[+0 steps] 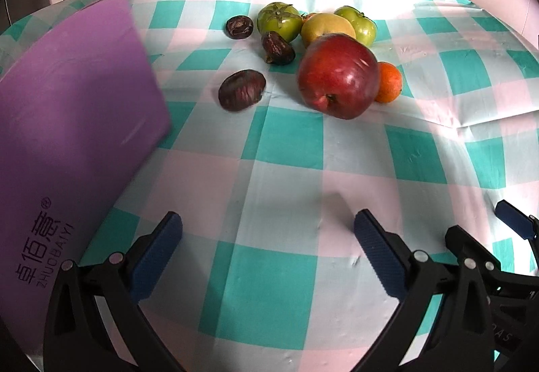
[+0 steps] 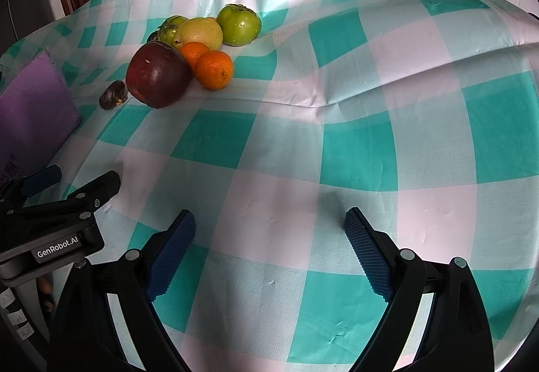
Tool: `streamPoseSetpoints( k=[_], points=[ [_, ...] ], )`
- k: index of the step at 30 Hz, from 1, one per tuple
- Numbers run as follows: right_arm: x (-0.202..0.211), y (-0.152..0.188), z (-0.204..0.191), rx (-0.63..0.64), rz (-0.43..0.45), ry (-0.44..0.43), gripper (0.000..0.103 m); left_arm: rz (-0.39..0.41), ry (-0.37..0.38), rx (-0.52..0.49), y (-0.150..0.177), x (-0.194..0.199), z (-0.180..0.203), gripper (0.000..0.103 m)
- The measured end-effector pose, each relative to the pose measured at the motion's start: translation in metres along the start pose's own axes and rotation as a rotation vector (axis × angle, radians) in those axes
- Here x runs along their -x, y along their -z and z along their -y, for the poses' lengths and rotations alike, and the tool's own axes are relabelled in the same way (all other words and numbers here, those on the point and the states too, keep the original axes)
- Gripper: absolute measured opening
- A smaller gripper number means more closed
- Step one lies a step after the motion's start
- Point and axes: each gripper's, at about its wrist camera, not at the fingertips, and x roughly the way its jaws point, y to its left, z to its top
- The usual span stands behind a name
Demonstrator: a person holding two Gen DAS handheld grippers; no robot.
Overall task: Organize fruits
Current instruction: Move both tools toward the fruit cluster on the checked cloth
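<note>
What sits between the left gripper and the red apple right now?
Nothing visible. The left gripper is open over bare checked tablecloth, and the stretch up to the red apple is free. The nearest dark fruit lies left of that line, and the purple board lies further left.

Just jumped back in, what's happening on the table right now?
Nothing is being held yet. The left hand-held gripper and right hand-held gripper are both open over the checked tablecloth, short of the fruit. A red apple, oranges, green tomatoes, a yellow-green fruit and three dark brown fruits sit in a loose cluster. A purple board lies left, with no fruit on it.
</note>
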Motion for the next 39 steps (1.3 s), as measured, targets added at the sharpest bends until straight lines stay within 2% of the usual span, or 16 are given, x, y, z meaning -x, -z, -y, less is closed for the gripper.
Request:
streamPoseSetpoints(
  k=[39],
  points=[
    [0.0003, 0.0020, 0.0011, 0.001, 0.001, -0.005, 0.088, 0.001, 0.000, 0.000, 0.0008, 0.0006, -0.0003, 0.102]
  ],
)
